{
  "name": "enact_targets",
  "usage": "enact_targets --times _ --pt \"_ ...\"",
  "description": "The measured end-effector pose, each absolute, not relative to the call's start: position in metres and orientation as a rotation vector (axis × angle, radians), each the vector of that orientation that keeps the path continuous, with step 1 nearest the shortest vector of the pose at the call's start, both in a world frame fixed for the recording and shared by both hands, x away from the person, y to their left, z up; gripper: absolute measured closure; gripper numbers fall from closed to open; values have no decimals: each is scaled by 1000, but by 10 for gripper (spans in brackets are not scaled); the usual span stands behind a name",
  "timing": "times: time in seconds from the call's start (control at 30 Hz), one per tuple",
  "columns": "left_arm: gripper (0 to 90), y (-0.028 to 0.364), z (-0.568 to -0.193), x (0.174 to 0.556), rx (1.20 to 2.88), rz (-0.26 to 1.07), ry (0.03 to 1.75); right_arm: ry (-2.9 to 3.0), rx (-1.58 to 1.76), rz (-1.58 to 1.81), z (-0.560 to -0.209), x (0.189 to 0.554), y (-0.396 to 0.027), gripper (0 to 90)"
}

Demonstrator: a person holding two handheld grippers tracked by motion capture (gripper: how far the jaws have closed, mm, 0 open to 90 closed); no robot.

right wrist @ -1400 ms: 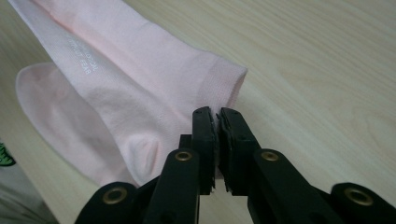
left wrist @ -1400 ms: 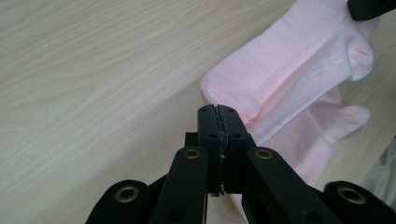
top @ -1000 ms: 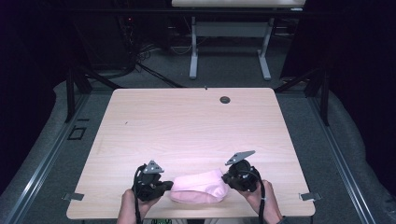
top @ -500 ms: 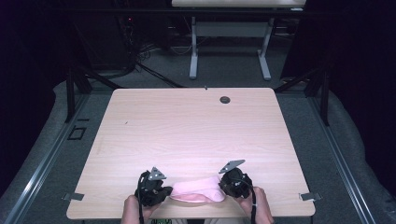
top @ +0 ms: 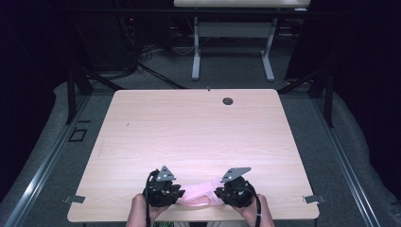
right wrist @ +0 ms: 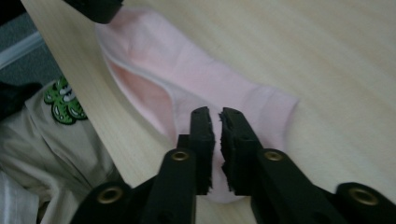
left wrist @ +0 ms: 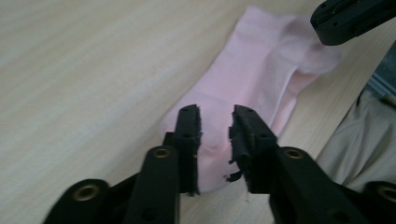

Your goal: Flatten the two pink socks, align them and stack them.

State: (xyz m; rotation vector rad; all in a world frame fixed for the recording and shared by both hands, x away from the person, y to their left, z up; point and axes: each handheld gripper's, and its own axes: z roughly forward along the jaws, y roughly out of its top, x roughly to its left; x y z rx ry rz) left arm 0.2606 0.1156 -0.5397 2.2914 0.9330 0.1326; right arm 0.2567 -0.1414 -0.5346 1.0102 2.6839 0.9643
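A pink sock lies flat on the wooden table, close to its front edge, stretched between my two grippers. My left gripper stands over the sock's left end; its jaws have just been opening. In the left gripper view there is a clear gap between them, with the fabric lying slack in it. My right gripper is shut on the sock's other end, its pads nearly together on the cloth. Beside that grip the sock's mouth gapes a little.
The table's front edge runs just under both hands, with the person's beige clothing and a green patch beyond it. A dark round grommet sits near the far edge. Another table's white legs stand on the floor behind.
Both grippers have come back toward the front edge and down, bringing the sock with them. The sock now lies flatter and thinner. The left jaws have parted.
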Motion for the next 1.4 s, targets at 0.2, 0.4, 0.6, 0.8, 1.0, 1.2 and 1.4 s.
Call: enact_targets --times 0.2,0.4,0.6,0.8,1.0,1.2,1.4 --pt "872 115 -562 254 2344 124 928 2744 1025 886 -558 256 -137 899" --pt "887 126 -567 252 2305 132 925 2742 1010 893 -562 254 -144 900" --pt "895 139 -572 251 2245 95 914 2748 1014 936 -565 253 -155 900" --pt "813 138 -567 252 2232 100 918 2768 1030 959 -563 258 -155 898" --pt "839 132 -564 262 2240 155 964 2641 1025 1031 -550 271 -150 899" --pt "891 137 -570 263 2229 170 1004 2614 1101 903 -564 285 -145 900" --pt "888 137 -571 261 2223 196 984 2587 1127 927 -566 280 -151 900"
